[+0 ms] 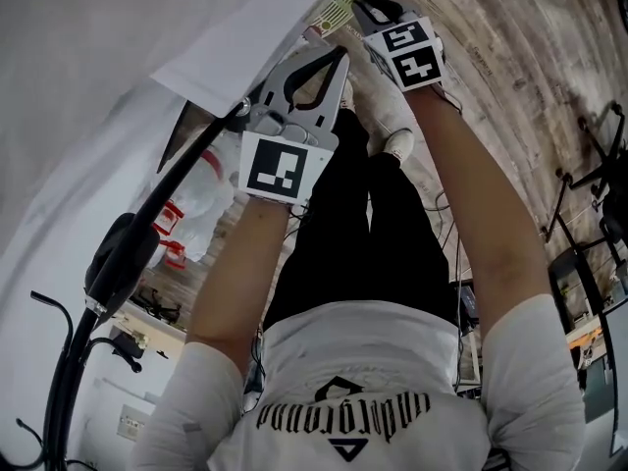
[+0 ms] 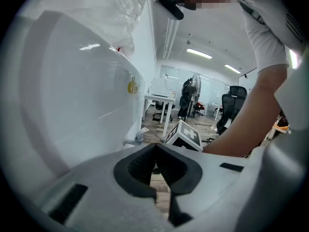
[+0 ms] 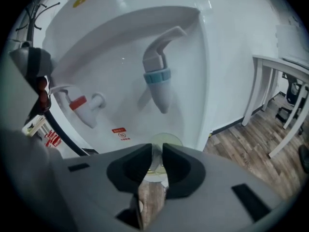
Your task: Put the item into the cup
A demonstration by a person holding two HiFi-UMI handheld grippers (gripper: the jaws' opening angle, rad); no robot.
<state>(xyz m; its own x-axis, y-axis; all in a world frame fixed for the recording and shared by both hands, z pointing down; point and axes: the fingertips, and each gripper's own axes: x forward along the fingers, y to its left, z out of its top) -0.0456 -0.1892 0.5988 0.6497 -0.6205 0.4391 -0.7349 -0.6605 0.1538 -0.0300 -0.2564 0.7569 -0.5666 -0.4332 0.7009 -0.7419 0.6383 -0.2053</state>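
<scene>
Jaws on the right gripper (image 3: 158, 151) stand only a narrow way apart, and between them runs the thin wall of a clear cup (image 3: 165, 140), one jaw outside it and the other reaching in past the rim, so the cup hangs in that grip. Straight up at twelve o'clock from the rim sits the blue-collared tap (image 3: 157, 76) of a white water dispenser (image 3: 217, 57), spout pointing down at the cup but well clear of it. Round at ten o'clock is the red-handled tap (image 3: 79, 102). Off at three o'clock, wooden floor (image 3: 251, 149) and the legs of a white surface (image 3: 256, 91). Over to the left gripper (image 2: 156, 146): its jaws are closed tip to tip with nothing in them, aimed along the dispenser's side towards a distant office. At one o'clock from its tips shows the right gripper's marker cube (image 2: 186, 134), with the person's forearm (image 2: 251, 120) behind it. From the head view, both arms reach forward; the right gripper (image 1: 365, 3) is up at the dispenser, and the left gripper (image 1: 343, 52) sits just at its seven o'clock.
</scene>
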